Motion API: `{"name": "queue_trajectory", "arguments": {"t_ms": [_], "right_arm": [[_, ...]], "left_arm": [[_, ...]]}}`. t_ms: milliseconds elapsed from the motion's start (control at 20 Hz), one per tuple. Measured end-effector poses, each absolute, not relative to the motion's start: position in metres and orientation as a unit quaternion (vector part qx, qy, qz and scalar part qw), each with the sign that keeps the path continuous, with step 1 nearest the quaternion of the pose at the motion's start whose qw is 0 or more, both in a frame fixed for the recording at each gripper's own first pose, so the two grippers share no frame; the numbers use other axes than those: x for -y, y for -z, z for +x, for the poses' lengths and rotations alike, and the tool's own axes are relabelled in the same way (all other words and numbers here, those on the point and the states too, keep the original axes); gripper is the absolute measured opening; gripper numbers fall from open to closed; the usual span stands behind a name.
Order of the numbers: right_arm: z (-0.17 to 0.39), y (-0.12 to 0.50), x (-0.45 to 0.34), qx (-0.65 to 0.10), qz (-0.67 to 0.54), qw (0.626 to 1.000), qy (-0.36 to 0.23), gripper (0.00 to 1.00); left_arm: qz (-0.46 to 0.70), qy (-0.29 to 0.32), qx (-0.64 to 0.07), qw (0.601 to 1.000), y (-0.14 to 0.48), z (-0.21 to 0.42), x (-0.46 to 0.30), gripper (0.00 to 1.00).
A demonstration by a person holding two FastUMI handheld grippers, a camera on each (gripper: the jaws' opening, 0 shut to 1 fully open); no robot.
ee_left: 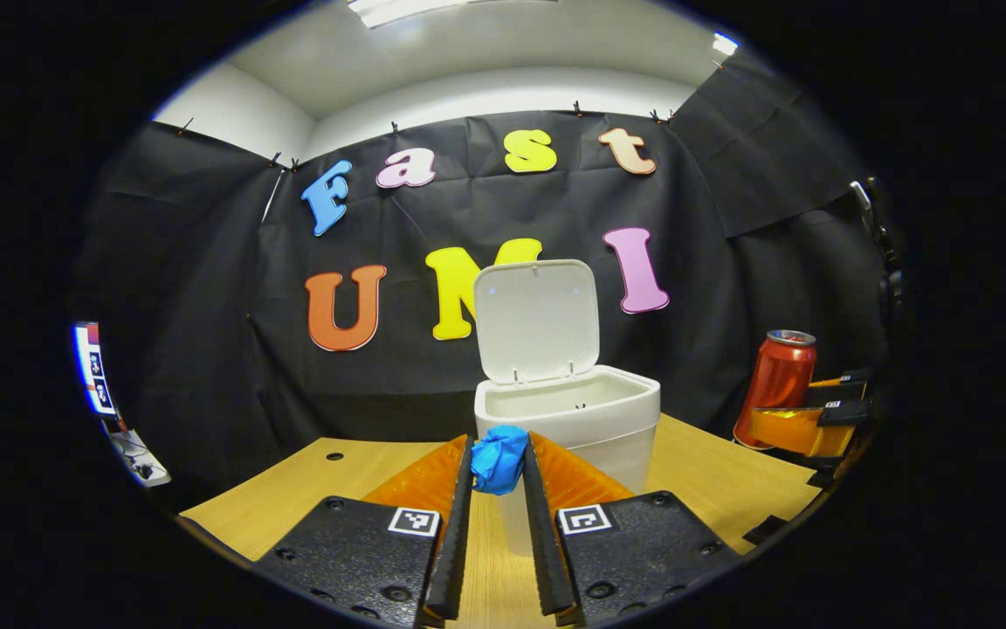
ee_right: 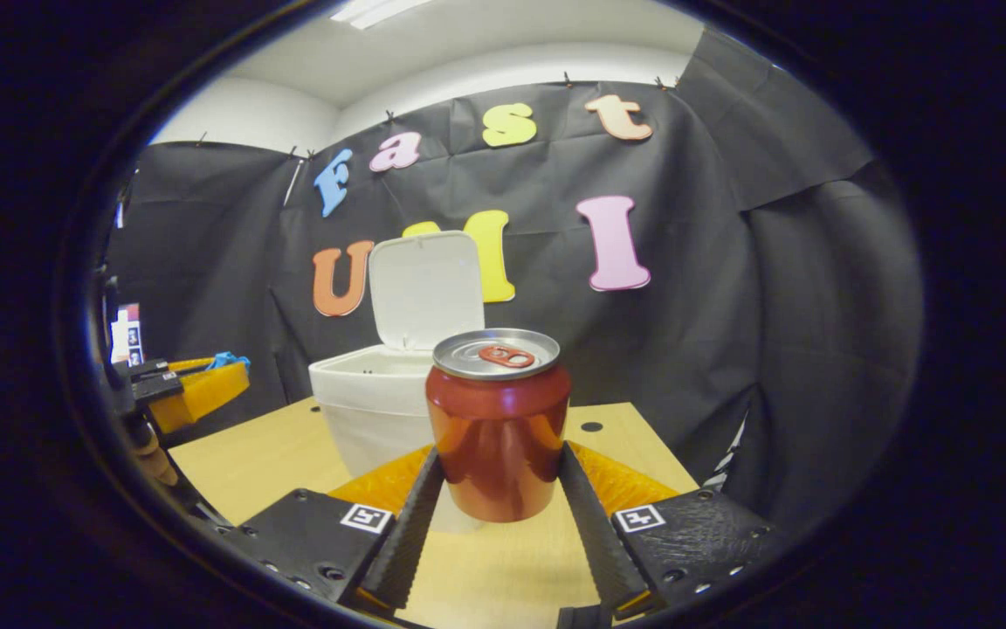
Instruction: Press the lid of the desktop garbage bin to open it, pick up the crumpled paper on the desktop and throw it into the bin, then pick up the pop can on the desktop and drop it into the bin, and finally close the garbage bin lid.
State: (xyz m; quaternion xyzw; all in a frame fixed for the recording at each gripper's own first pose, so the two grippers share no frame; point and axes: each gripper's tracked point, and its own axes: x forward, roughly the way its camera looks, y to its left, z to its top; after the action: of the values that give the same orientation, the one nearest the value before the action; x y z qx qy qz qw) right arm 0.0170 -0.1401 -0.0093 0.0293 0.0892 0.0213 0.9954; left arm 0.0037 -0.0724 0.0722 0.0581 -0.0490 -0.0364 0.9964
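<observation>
The white desktop bin point(ee_left: 621, 434) stands at the middle of the wooden table point(ee_left: 721, 480) with its lid point(ee_left: 536, 319) raised upright. My left gripper point(ee_left: 498, 441) is shut on the blue crumpled paper point(ee_left: 499, 463), held just in front of the bin's rim and below it. The red pop can point(ee_right: 498, 428) sits upright between my right gripper's point(ee_right: 501, 454) fingers, which press on both its sides, to the right of the bin point(ee_right: 363, 411). In the left gripper view the can point(ee_left: 778, 380) and right gripper point(ee_left: 804, 428) show at far right. The left gripper point(ee_right: 197, 384) with the paper point(ee_right: 225, 359) appears at far left.
The table point(ee_right: 258, 454) has small round holes in its top and ends shortly behind the bin at the black cloth wall. A stand with markers point(ee_left: 97, 371) sits off the table's left side.
</observation>
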Motion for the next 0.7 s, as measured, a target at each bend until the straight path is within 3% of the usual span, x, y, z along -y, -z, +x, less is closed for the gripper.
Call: {"name": "queue_trajectory", "arguments": {"t_ms": [450, 700], "right_arm": [[0.013, -0.001, 0.147, -0.080, 0.042, 0.996, -0.018, 0.78], [0.008, 0.000, 0.155, -0.068, 0.039, 0.997, -0.018, 0.77]], "left_arm": [[0.068, 0.031, 0.060, 0.995, -0.091, 0.021, 0.076, 0.35], [0.040, 0.047, 0.048, 0.997, -0.109, 0.069, 0.089, 0.35]]}}
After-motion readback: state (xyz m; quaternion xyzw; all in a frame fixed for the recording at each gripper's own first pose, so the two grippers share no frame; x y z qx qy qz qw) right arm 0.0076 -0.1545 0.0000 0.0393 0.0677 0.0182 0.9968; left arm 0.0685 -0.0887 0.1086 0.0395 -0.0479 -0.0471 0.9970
